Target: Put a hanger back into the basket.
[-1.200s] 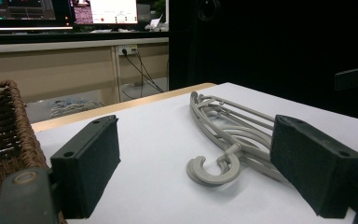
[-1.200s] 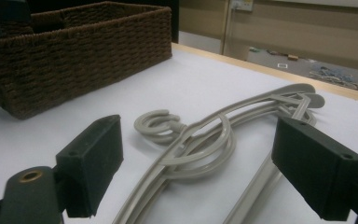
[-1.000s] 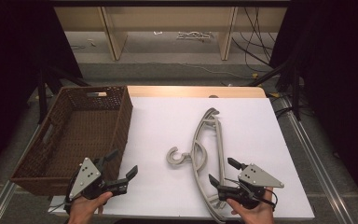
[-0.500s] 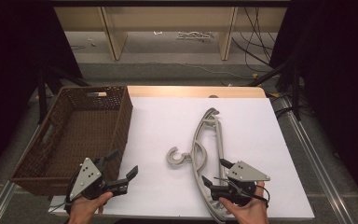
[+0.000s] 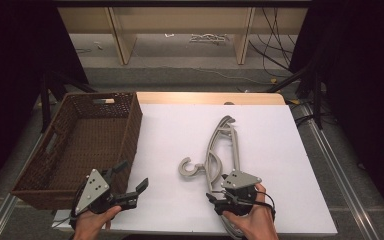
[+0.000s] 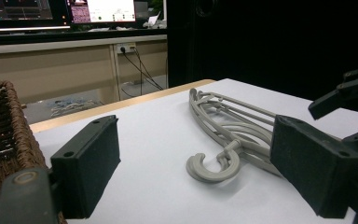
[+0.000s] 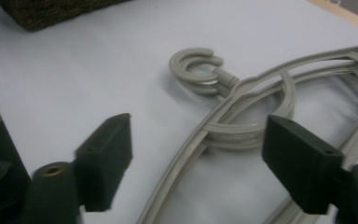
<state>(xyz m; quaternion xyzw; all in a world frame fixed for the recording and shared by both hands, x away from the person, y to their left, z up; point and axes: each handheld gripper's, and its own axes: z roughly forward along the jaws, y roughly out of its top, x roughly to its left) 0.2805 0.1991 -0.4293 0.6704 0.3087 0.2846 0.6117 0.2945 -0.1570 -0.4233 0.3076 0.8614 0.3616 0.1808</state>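
On the white table (image 5: 290,150), near its front edge, a grey plastic hanger (image 5: 220,150) lies flat with its hook (image 5: 190,169) curling toward the wicker basket (image 5: 130,125) that stands at the left side. What looks like more than one hanger may be stacked there, though that is hard to tell. At the near end of the hanger, the right gripper (image 5: 215,200) hovers low with its jaws spread wide; in the right gripper view the hanger's arm (image 7: 191,154) runs between the two pads (image 7: 105,161), neither of them touching it. Beside the basket's near corner, the left gripper (image 5: 132,187) is released too, holding nothing, and points toward the hanger (image 6: 228,135). By my reading the job has barely begun: the basket looks empty, the hanger is not yet grasped, and closing, lifting and carrying it over all remain.
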